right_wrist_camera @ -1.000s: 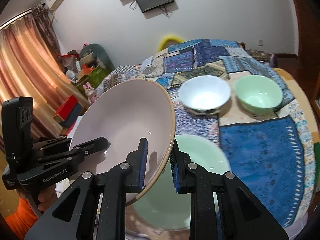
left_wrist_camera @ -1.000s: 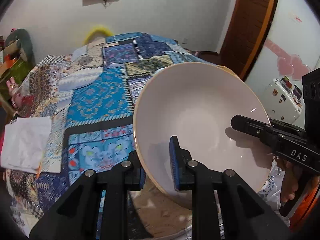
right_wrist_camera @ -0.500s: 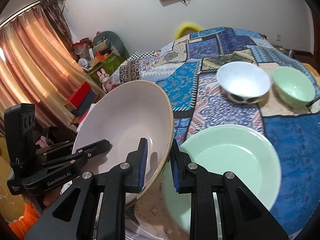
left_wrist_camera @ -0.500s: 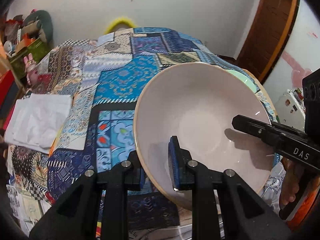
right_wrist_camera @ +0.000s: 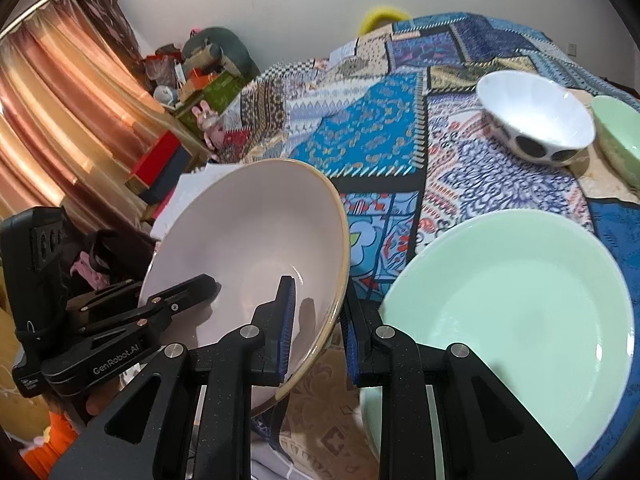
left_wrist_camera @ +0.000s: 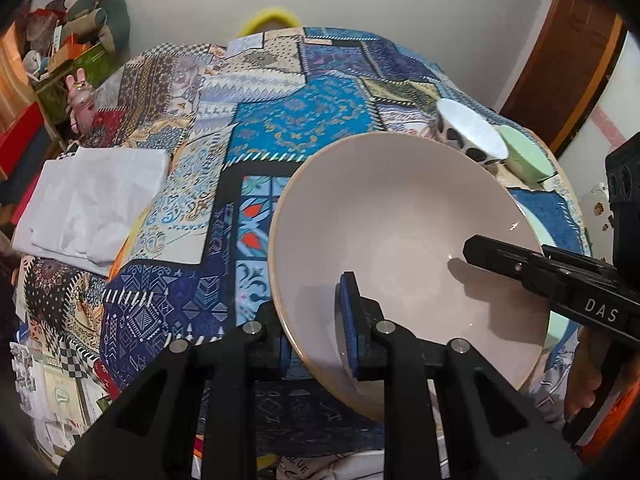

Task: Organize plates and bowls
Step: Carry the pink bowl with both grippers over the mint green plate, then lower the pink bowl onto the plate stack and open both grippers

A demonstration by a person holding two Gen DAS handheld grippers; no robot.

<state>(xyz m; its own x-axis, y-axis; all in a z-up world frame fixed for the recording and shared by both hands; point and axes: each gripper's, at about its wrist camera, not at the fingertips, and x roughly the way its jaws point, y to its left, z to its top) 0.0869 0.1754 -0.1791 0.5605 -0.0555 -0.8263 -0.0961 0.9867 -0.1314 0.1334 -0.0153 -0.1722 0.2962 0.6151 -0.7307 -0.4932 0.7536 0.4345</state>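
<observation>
Both grippers hold one large pale pink bowl [left_wrist_camera: 400, 240] with a tan rim, tilted above the near edge of the patchwork-covered table [left_wrist_camera: 304, 120]. My left gripper [left_wrist_camera: 316, 328] is shut on its near-left rim. My right gripper [right_wrist_camera: 318, 328] is shut on its right rim; the bowl [right_wrist_camera: 248, 248] fills the left of that view. A large pale green plate [right_wrist_camera: 520, 312] lies on the table to the right of the bowl. A white bowl with dark spots [right_wrist_camera: 536, 120] and a small green bowl [right_wrist_camera: 620, 136] stand farther back.
A folded white cloth [left_wrist_camera: 92, 204] lies at the table's left edge. Boxes and soft toys [right_wrist_camera: 192, 80] are piled by the curtain on the left. A brown door [left_wrist_camera: 560, 60] is at the back right.
Both grippers have carried the pink bowl to the left and back; the green plate, once partly under it, now lies uncovered to its right. The grips are unchanged.
</observation>
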